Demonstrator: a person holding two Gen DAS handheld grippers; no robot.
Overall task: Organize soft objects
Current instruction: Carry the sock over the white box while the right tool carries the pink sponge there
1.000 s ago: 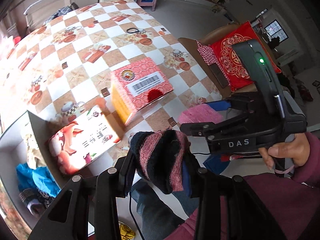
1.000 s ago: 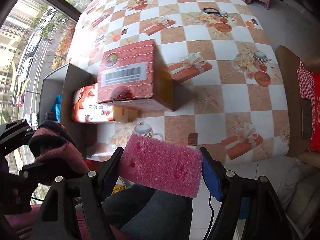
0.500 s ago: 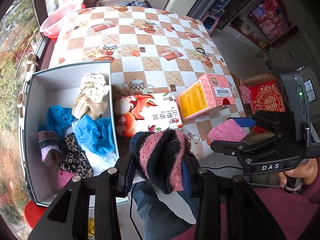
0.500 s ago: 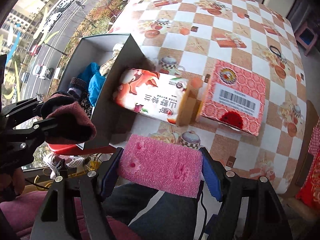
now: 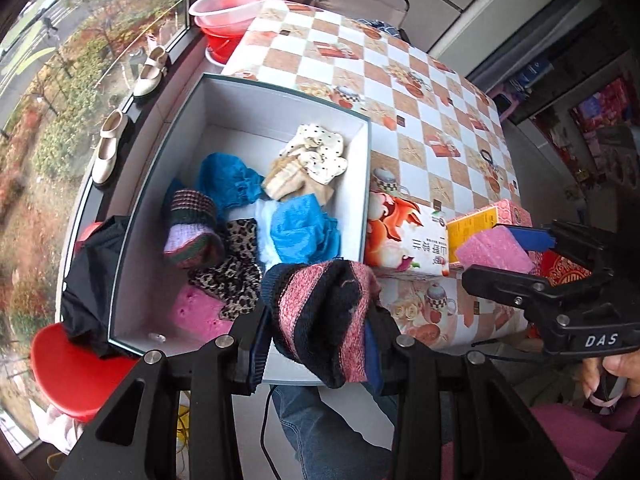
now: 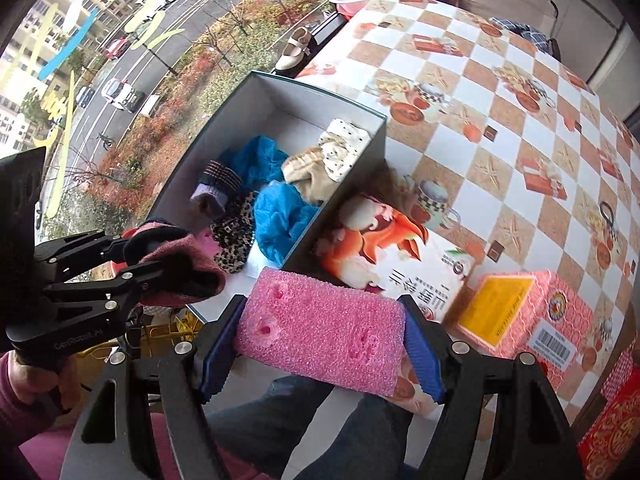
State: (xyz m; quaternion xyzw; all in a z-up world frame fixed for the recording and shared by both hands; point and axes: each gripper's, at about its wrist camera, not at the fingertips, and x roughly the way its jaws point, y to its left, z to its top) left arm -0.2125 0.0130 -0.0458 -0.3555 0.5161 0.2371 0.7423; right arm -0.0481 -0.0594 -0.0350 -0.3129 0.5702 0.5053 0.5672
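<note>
My left gripper [image 5: 316, 344] is shut on a pink-and-black striped knit sock [image 5: 324, 312], held just off the near edge of an open grey box [image 5: 368, 168]. The box holds several soft items: blue cloths [image 5: 304, 228], a spotted cream sock [image 5: 316, 156], a leopard-print cloth [image 5: 236, 272], a pink sponge [image 5: 200, 312]. My right gripper [image 6: 320, 344] is shut on a pink sponge [image 6: 320, 336], held off the table's near edge, right of the box [image 6: 360, 168]. The left gripper with its sock [image 6: 176, 268] also shows in the right wrist view.
A red-orange carton [image 5: 404, 236] lies against the box's right wall, with a pink-and-yellow carton [image 6: 524, 312] beside it. The checkered tablecloth [image 5: 420, 92] stretches beyond. A red stool [image 5: 68, 356] with black cloth and a window sill with shoes [image 5: 108, 148] lie left.
Both grippers have swung left toward the grey box with their loads still held. The box's inside has come fully into view; the cartons have shifted to the right.
</note>
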